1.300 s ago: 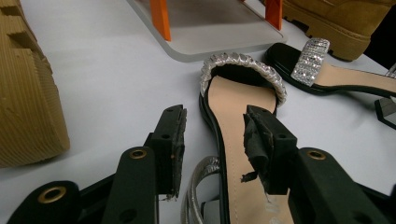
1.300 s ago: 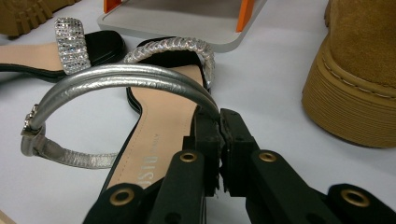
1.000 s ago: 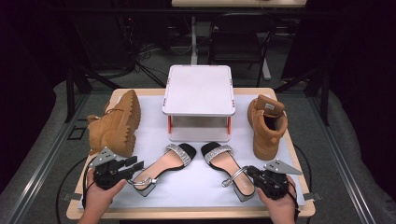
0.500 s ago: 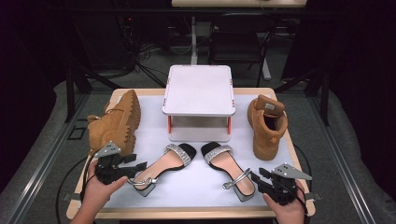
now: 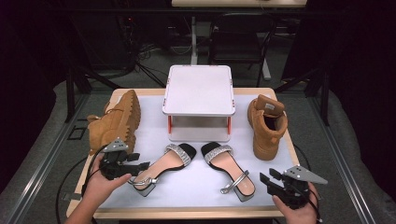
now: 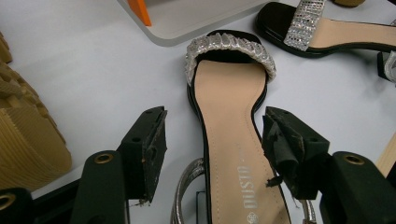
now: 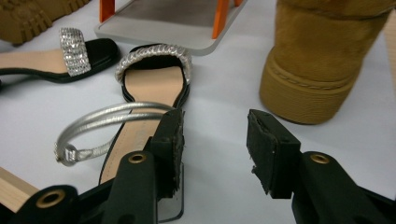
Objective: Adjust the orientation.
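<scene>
Both grippers have just been opening and now stand wide with nothing pressed: the left gripper [image 5: 142,165] straddles the heel end of the left sandal [image 6: 231,121] without touching it, and the right gripper [image 5: 265,179] sits apart from the right sandal [image 5: 229,169], its heel beside the left jaw. This looks like a release after setting the 2 sandals side by side. Judging ahead, each hand can back off toward the table's near edge [image 5: 187,213]; a tan boot [image 7: 322,60] stands close ahead of the right gripper.
</scene>
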{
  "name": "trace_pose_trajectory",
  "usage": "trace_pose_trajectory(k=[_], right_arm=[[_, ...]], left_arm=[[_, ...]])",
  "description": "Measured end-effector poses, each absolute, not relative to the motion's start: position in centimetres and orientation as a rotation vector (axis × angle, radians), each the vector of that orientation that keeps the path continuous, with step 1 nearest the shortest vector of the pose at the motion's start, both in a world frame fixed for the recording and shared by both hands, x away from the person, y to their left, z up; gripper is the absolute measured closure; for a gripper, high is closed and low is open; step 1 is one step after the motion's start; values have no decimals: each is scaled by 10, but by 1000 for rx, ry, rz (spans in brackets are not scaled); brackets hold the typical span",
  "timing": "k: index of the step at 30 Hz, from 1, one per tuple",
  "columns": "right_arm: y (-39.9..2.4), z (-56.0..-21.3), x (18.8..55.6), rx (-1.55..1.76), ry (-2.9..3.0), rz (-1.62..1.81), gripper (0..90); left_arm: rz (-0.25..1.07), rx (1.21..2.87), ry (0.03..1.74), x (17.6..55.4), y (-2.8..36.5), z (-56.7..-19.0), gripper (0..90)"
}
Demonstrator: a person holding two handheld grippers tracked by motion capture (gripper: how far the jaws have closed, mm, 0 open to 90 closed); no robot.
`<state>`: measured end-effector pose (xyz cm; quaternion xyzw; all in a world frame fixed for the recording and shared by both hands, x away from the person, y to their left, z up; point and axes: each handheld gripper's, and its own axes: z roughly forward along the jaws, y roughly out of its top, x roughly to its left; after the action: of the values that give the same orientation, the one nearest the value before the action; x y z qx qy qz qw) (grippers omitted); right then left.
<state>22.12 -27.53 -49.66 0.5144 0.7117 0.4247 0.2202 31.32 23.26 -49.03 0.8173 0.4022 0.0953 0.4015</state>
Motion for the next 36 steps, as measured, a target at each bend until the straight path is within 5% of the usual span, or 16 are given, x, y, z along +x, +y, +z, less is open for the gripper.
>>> trace_pose_trajectory(k=[12,20,25,30,36], right_arm=[[-238,-471,253,1275,2197,1048,399],[-210,-482,270,1293,2253,1001,407],[-212,-497,269,1356,2254,939,551],[-225,-500,269,1413,2236,936,835],[-230,-501,274,1414,2233,941,900]], left_arm=[[249,2041,1011,312,223,-498,399],[256,2035,1021,309,231,-499,398],[261,2023,1026,308,234,-499,399],[259,2023,1034,308,233,-500,399],[262,2024,1034,309,233,-500,399]])
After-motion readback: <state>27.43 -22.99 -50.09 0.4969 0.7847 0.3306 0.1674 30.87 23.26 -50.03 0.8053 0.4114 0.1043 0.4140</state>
